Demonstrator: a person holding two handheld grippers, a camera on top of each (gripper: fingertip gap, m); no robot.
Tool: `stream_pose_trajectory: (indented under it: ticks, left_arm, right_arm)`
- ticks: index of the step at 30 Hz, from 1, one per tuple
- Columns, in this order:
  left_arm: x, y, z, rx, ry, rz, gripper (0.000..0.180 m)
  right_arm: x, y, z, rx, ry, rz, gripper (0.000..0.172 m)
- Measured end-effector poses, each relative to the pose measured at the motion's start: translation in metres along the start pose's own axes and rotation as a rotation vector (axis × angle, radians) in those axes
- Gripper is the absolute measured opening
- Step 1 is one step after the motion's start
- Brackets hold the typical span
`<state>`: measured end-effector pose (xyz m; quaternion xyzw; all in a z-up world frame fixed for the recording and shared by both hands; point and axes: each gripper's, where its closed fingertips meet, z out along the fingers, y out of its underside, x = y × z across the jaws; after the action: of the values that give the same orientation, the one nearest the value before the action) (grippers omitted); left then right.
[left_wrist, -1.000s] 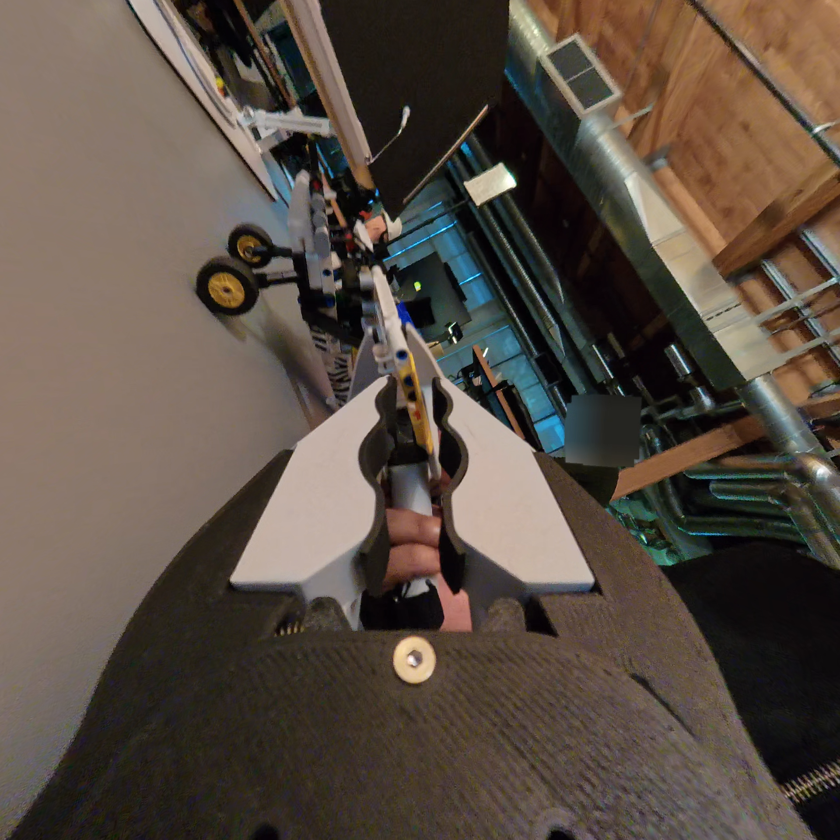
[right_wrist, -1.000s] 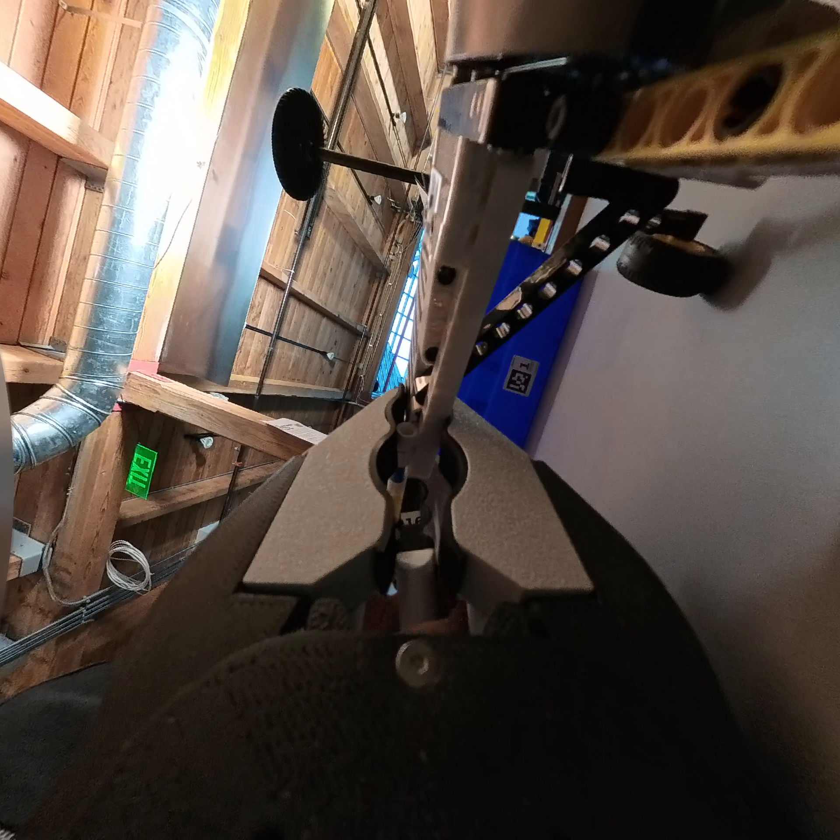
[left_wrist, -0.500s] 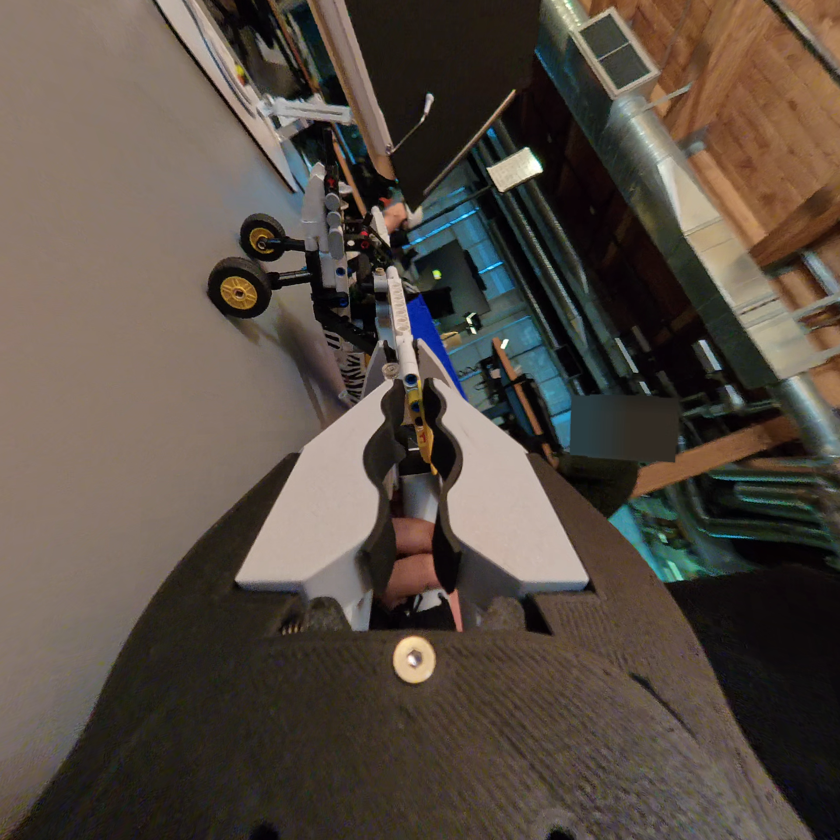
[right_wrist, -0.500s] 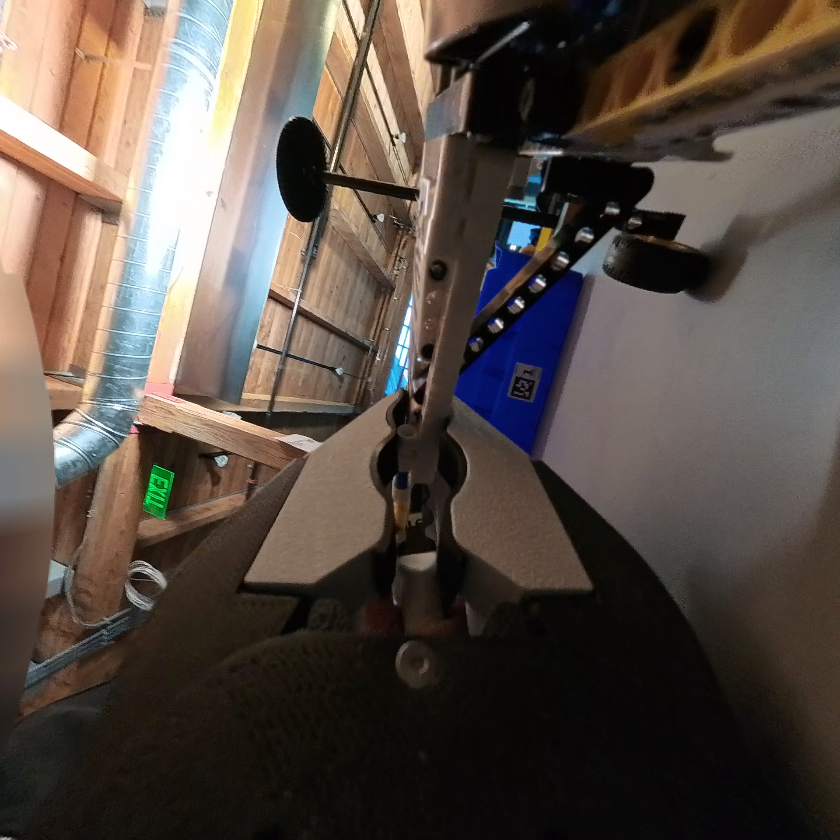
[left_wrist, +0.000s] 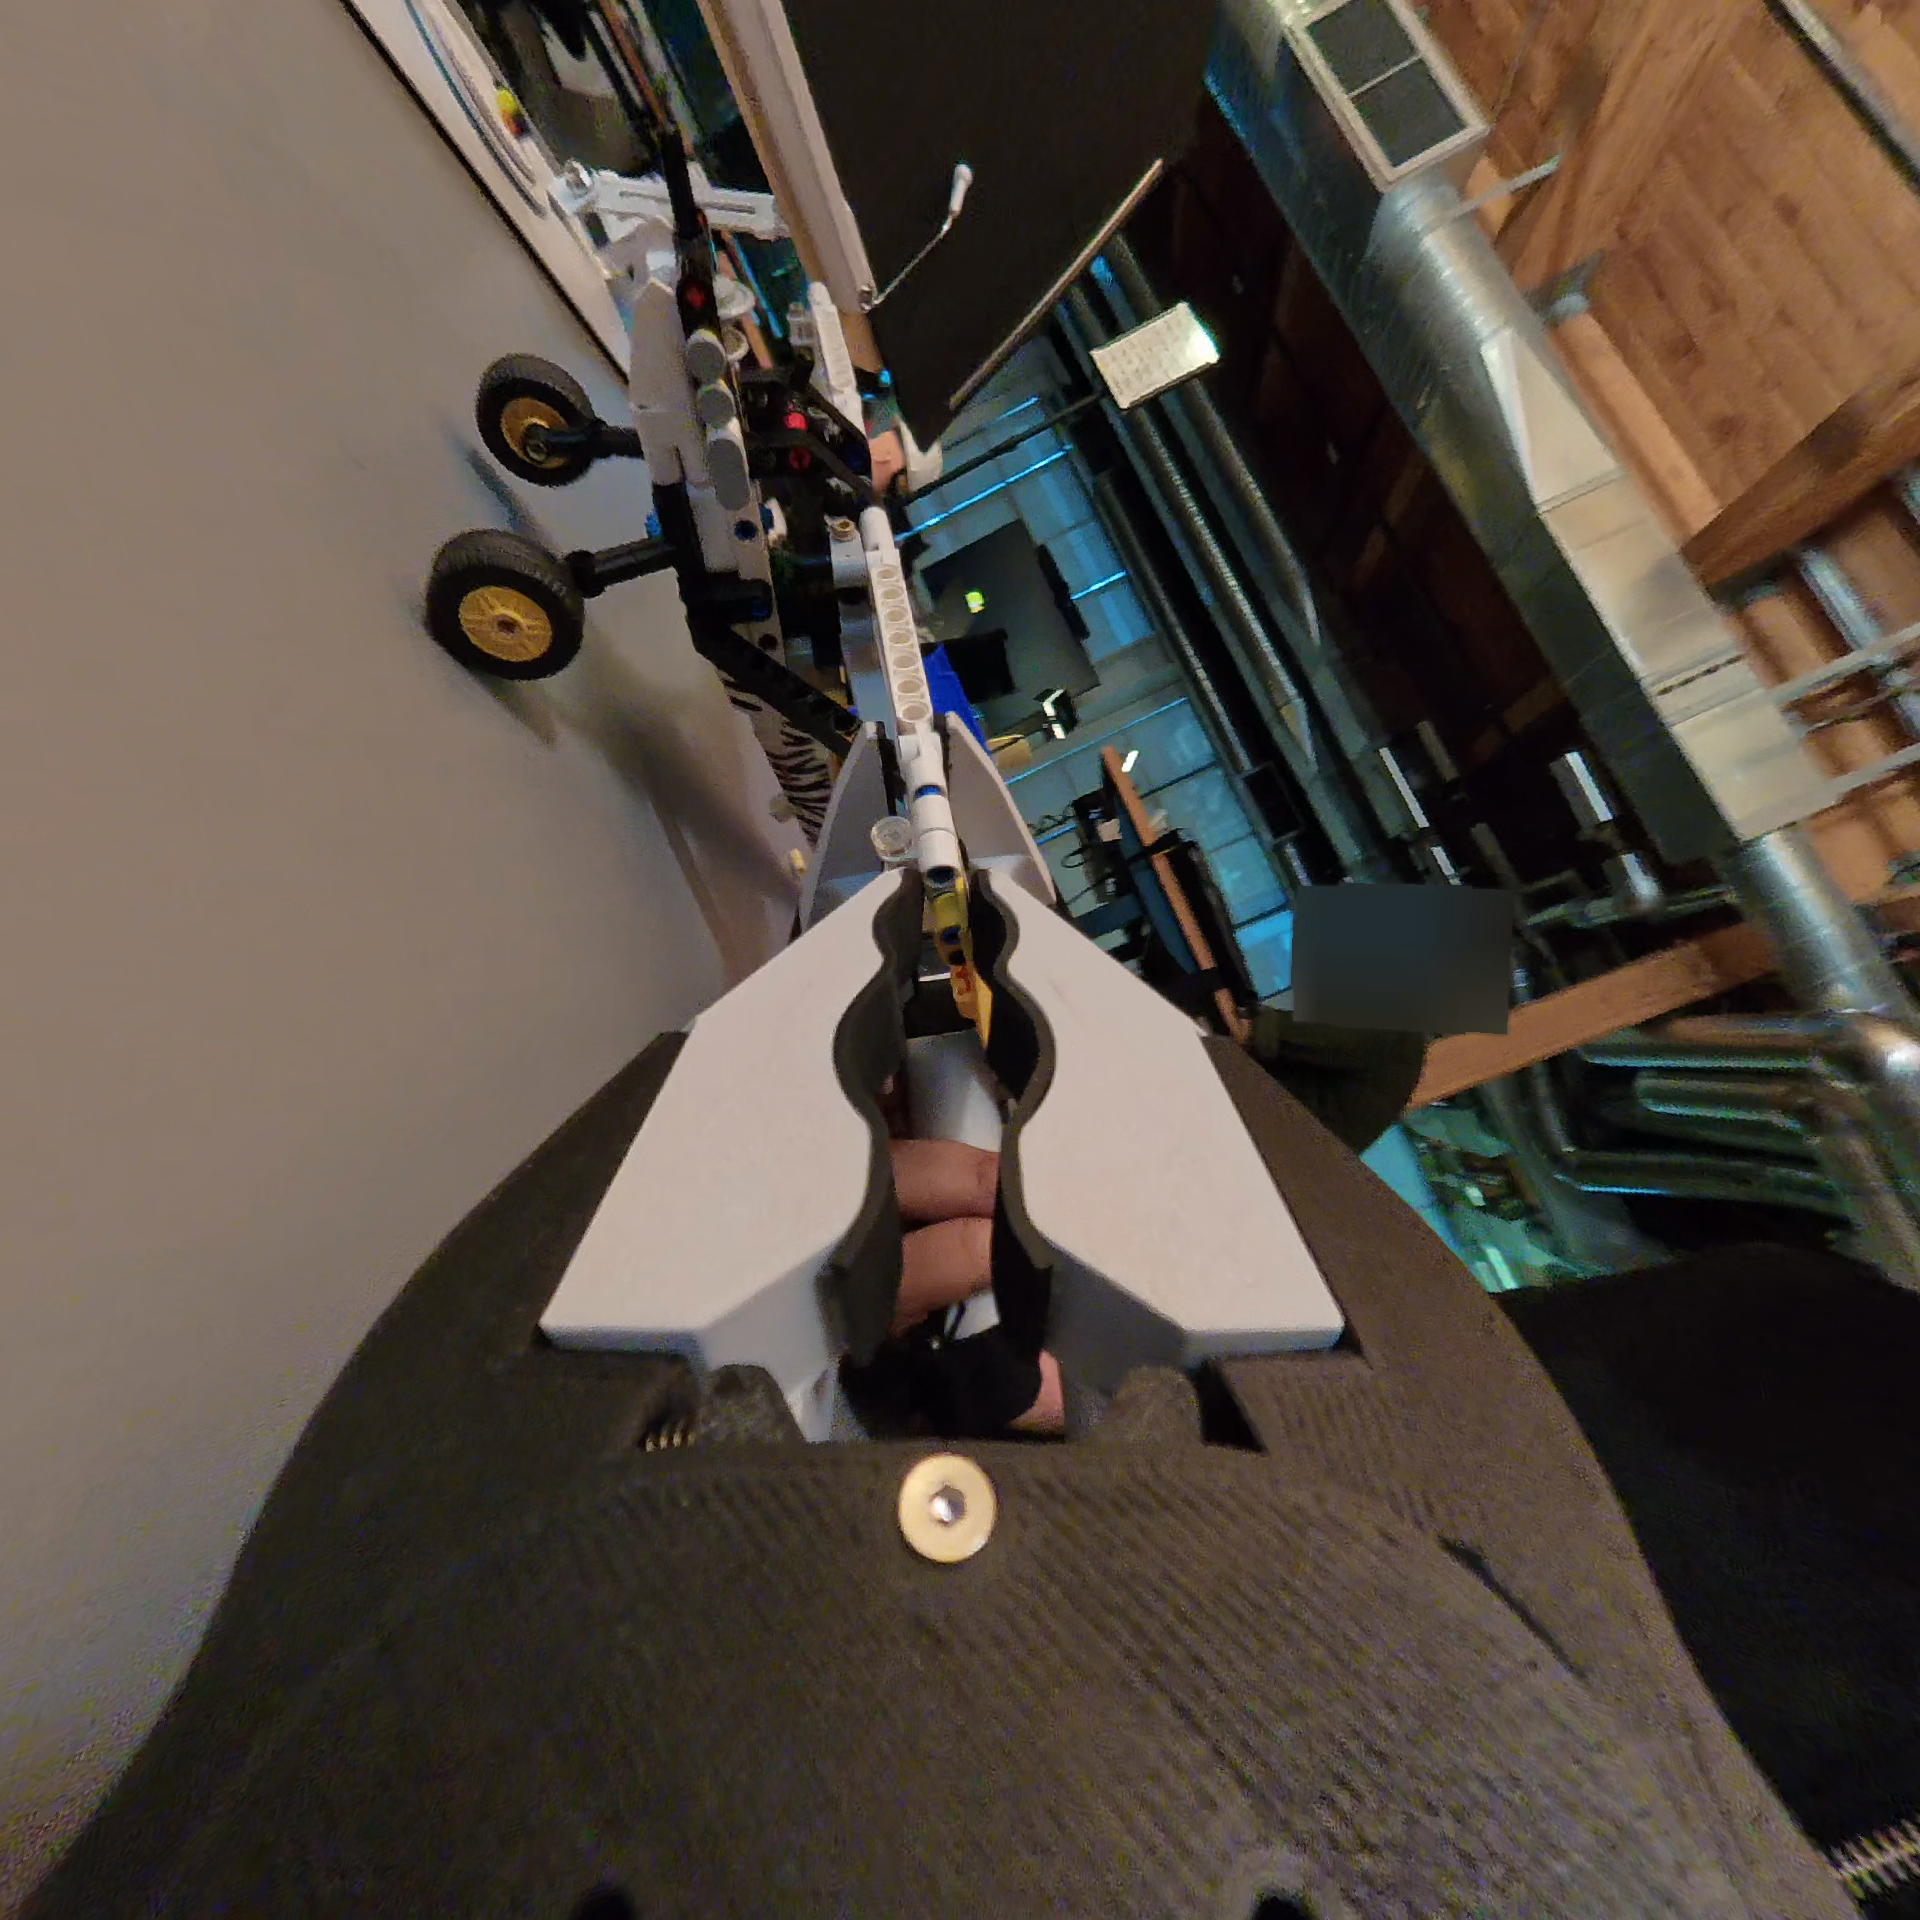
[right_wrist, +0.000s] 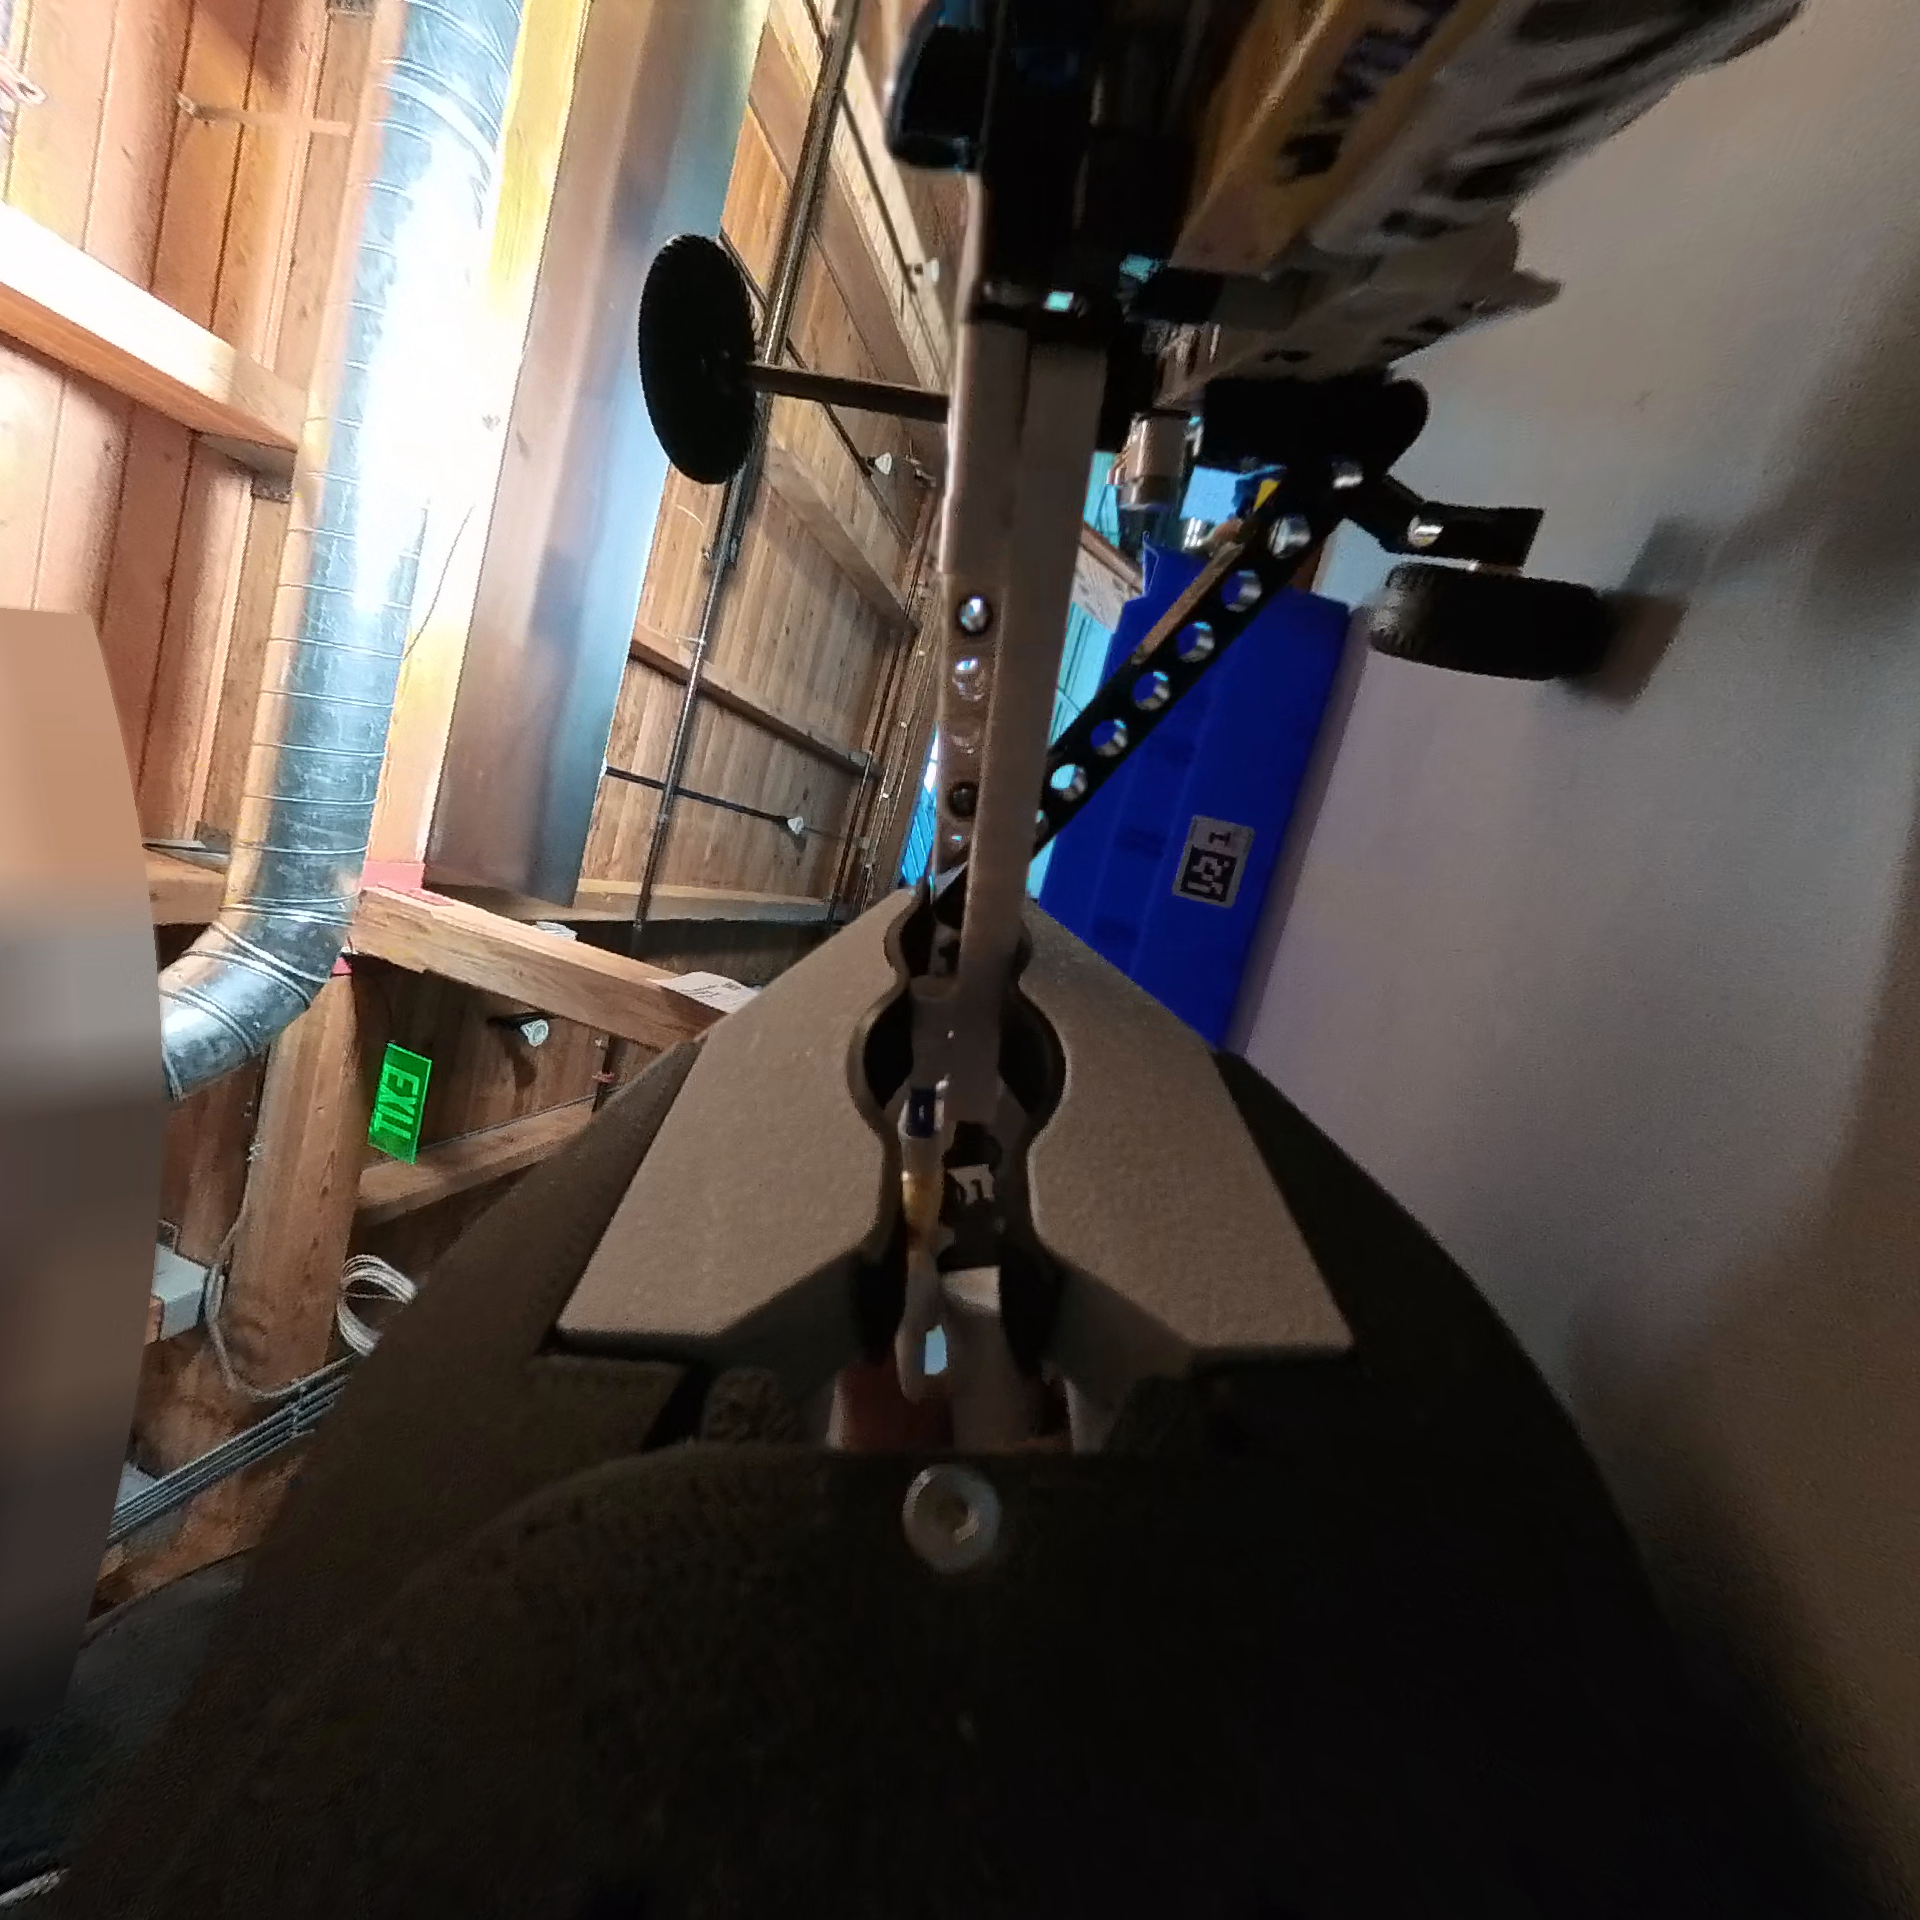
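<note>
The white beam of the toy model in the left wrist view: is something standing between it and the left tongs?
No. The left tongs are shut on the yellow beam joined to the white beam; nothing visible stands between them.

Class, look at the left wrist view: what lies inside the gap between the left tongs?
A yellow holed beam of the toy brick model sits there, clamped, joined to a white beam. Deeper in, fingers show; the rest is covered.
</note>
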<state>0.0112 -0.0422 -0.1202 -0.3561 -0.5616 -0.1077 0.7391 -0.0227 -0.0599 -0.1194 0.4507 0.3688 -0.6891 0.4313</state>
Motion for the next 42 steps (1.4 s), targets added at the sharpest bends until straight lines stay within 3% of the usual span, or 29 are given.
stream_pose_trajectory:
  ticks: [4,8,18,30,34,38,42]
  left_arm:
    - [0.004,0.021,0.012,-0.078,0.052,-0.071,0.024]
    - [0.003,0.016,0.011,-0.056,0.05,-0.064,0.005]
    - [0.003,0.013,0.009,-0.054,0.063,-0.074,0.006]
    - [0.003,0.022,0.007,-0.036,-0.045,-0.021,0.007]
    - [0.008,0.033,-0.005,-0.047,-0.049,0.004,0.007]
    - [0.005,0.014,-0.026,0.033,-0.043,-0.038,0.007]
    - [0.01,0.016,-0.025,0.013,-0.036,0.004,0.007]
  right_arm:
    - [0.0,0.001,0.0,0.0,-0.002,0.004,0.007]
    - [0.0,0.002,-0.001,-0.018,0.006,-0.006,0.008]
    - [-0.001,0.003,-0.003,-0.013,0.012,-0.025,0.008]
    - [-0.001,0.001,-0.006,0.043,-0.007,0.039,0.005]
    - [-0.002,-0.049,-0.024,0.189,0.005,-0.006,0.008]
    - [0.0,-0.035,-0.026,0.139,0.037,-0.034,0.007]
    - [0.0,-0.043,-0.027,0.141,0.029,-0.015,0.008]
